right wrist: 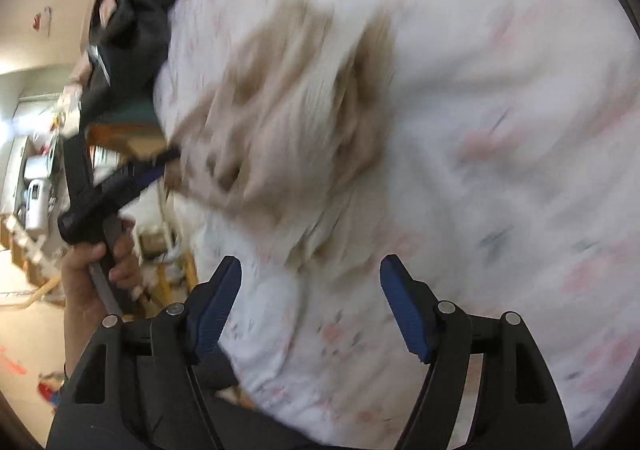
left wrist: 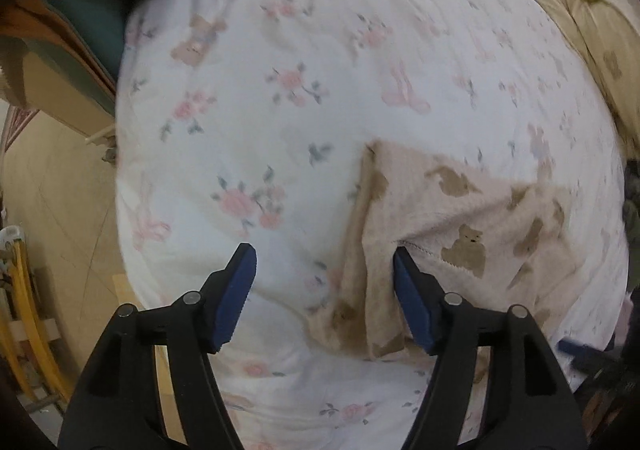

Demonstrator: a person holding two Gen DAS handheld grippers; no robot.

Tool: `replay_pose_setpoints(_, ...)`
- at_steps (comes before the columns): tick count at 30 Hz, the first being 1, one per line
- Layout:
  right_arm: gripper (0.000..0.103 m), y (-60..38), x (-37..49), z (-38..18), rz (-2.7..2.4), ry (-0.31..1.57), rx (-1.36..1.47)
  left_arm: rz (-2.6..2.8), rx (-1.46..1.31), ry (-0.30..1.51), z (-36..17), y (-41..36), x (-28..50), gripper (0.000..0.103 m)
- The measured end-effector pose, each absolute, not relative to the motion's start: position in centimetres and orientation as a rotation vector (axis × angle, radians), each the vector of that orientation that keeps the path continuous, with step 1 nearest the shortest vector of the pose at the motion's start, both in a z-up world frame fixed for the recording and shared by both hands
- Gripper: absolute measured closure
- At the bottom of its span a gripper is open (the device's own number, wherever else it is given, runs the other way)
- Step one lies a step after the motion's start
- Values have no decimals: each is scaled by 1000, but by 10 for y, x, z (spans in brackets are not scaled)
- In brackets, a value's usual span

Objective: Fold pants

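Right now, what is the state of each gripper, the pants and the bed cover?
left gripper: open, holding nothing, a fold of the pants between its fingers.
right gripper: open, empty, above the bed cover.
pants: beige with bear print, bunched and not yet folded, lying on the bed cover.
bed cover: white floral, spread out, slightly wrinkled.

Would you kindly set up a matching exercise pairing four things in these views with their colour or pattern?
Things:
1. pants
2. bedsheet
3. quilt
4. left tongs pads

Descriptions:
A. white with pink flowers
B. blue
C. beige with brown bears
D. plain cream, puffy

Pairs: 1-C, 2-A, 3-D, 4-B
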State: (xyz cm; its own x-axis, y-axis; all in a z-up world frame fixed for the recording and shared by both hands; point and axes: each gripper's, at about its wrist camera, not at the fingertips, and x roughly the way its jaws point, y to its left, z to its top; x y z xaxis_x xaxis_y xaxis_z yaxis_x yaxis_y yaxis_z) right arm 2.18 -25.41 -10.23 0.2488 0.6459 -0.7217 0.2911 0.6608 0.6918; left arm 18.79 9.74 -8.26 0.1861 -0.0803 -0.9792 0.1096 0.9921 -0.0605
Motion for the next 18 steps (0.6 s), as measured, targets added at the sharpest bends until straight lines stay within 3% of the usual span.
replay_pose_setpoints(6, 23, -297, 57, -131, 159, 1229, 1065, -122, 43, 1423, -85, 109, 199, 36)
replay_pose_setpoints(12, 23, -282, 75, -175, 263, 1254, 1184, -221, -355, 1347, -104, 102, 208, 27)
replay_pose_setpoints(18, 22, -273, 68, -184, 290, 1183, 1225, -299, -240, 1395, -144, 73, 228, 29)
